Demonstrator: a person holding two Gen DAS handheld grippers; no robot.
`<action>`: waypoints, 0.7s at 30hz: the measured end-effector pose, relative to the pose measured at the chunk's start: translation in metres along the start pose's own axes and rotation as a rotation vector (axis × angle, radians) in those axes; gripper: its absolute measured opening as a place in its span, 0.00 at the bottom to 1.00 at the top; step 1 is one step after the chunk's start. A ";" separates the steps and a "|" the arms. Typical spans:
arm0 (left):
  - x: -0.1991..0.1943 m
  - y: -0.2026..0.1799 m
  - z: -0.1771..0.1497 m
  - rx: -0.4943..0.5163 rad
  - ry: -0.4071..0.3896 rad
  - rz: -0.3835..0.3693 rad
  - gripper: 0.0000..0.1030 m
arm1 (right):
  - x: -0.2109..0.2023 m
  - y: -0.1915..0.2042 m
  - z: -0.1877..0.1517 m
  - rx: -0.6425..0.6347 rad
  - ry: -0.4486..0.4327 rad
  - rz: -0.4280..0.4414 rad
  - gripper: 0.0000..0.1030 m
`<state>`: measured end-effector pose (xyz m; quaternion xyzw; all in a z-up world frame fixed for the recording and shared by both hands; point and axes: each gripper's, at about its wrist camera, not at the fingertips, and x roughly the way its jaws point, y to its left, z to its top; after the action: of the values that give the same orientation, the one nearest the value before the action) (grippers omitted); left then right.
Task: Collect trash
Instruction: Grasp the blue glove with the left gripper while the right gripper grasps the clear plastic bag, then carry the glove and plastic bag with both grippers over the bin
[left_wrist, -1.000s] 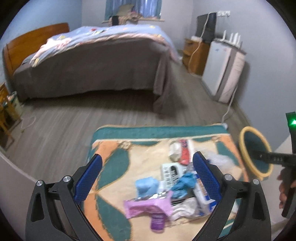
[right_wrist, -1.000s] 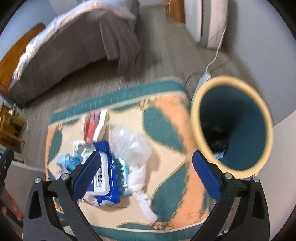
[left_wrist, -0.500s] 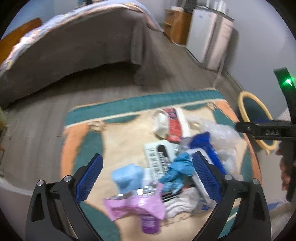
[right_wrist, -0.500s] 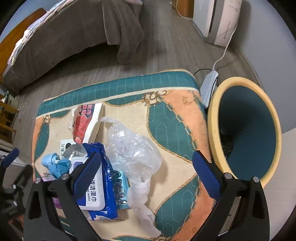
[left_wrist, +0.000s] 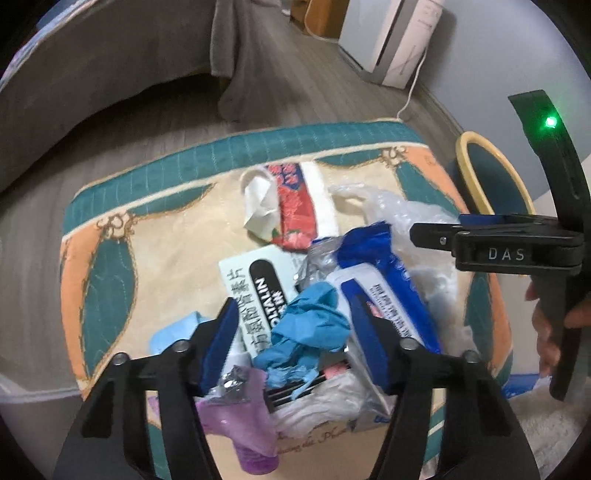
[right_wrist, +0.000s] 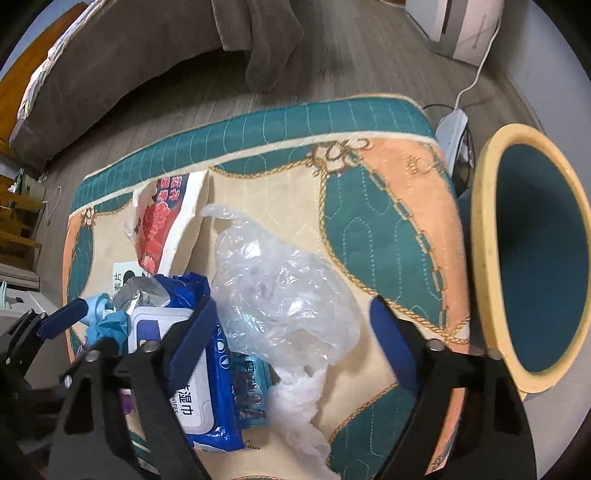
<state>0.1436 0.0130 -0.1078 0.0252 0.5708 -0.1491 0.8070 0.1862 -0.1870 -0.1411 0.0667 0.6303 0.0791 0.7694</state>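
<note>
Both tongs over the trash pile
My left tongs (left_wrist: 295, 332) have just been closing around the blue glove (left_wrist: 310, 328); my right tongs (right_wrist: 291, 321) narrowing, straddling the clear bag (right_wrist: 280, 295).

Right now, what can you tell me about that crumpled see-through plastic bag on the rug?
The clear plastic bag is thin, glossy film, crumpled into a loose heap with one twisted handle loop sticking out toward the bed. It lies on the patterned rug, beside the blue wipes pack, its lower edge over white tissue. It sits between the right tool's blue pads, which do not yet press it.
</note>
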 end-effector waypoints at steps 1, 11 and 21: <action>0.002 0.002 0.000 -0.001 0.013 -0.008 0.48 | 0.001 0.001 -0.001 -0.004 0.009 0.001 0.63; -0.014 -0.010 0.002 0.087 -0.041 0.036 0.29 | -0.016 0.011 0.000 -0.057 -0.012 0.033 0.27; -0.074 -0.029 0.015 0.107 -0.273 0.060 0.29 | -0.076 0.004 -0.001 -0.047 -0.162 0.056 0.27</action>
<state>0.1267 -0.0021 -0.0301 0.0645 0.4458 -0.1573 0.8789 0.1709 -0.1984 -0.0677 0.0723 0.5619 0.1097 0.8167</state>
